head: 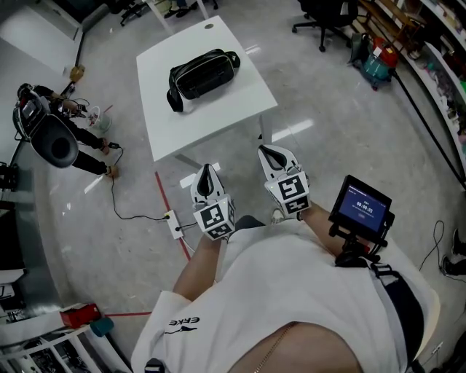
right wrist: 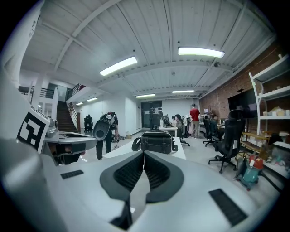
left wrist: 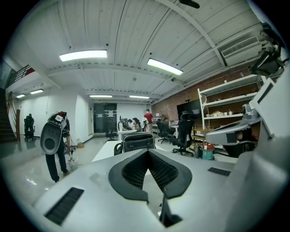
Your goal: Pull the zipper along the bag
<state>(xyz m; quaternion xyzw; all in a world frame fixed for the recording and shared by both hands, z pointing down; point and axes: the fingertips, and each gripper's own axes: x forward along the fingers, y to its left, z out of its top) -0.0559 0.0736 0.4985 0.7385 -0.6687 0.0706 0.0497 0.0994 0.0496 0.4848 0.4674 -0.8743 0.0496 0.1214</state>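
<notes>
A black bag (head: 201,75) with a strap lies on a white table (head: 240,98) ahead of me. It also shows past the jaws as the bag (left wrist: 136,141) in the left gripper view and the bag (right wrist: 157,141) in the right gripper view. My left gripper (head: 206,173) and right gripper (head: 269,154) are held close to my body, well short of the table's near edge. Both are shut, tips meeting, with nothing between them. The bag's zipper is too small to make out.
A person (head: 51,135) with a dark backpack bends over at the left, beside a cable and power strip (head: 175,222) on the floor. Office chairs (head: 328,18) and shelves (head: 429,51) stand at the right. A small screen (head: 362,207) sits on my right arm.
</notes>
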